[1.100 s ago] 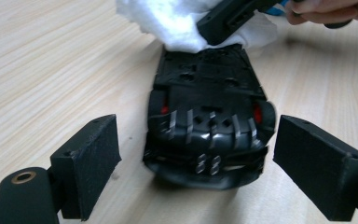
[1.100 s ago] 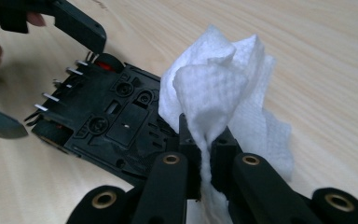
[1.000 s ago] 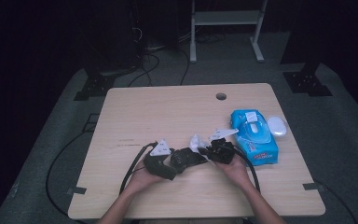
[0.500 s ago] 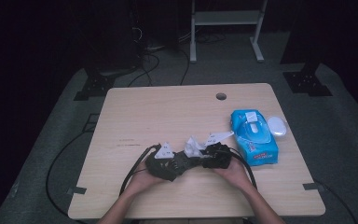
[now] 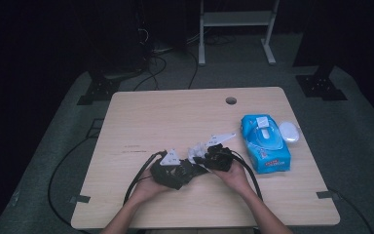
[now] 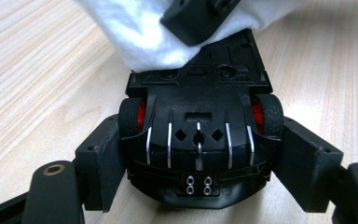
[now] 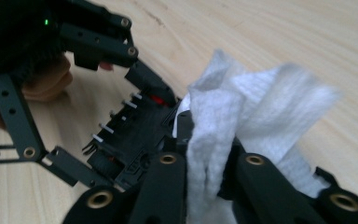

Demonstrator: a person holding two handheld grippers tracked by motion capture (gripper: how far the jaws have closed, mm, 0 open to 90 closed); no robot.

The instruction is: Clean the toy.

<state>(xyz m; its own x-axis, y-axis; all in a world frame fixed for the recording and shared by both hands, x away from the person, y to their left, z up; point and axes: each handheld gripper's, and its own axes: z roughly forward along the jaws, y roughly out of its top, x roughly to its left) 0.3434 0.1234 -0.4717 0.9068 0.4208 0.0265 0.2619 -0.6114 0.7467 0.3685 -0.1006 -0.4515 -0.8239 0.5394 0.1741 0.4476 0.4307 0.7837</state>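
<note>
A black toy car [image 6: 198, 135] with red wheel hubs lies belly-up between the jaws of my left gripper [image 6: 200, 168], which is shut on its sides. My right gripper [image 7: 209, 163] is shut on a white wipe [image 7: 256, 102]. The wipe [image 6: 144, 28] presses on the far end of the car's underside. In the high view both grippers meet near the table's front middle, left gripper [image 5: 175, 170] and right gripper [image 5: 214, 157], with the wipe [image 5: 195, 152] between them. The car [image 7: 135, 130] also shows in the right gripper view, clamped by the left gripper's fingers [image 7: 147, 81].
A blue pack of wipes [image 5: 265, 141] lies to the right of the grippers, with a white oval object [image 5: 289, 130] beside it. The wooden table [image 5: 175, 117] has a cable hole [image 5: 231, 100] near its far edge. Black cables trail off the front.
My right gripper has moved a little left with the wipe, closing onto the car. The left gripper has hardly moved.
</note>
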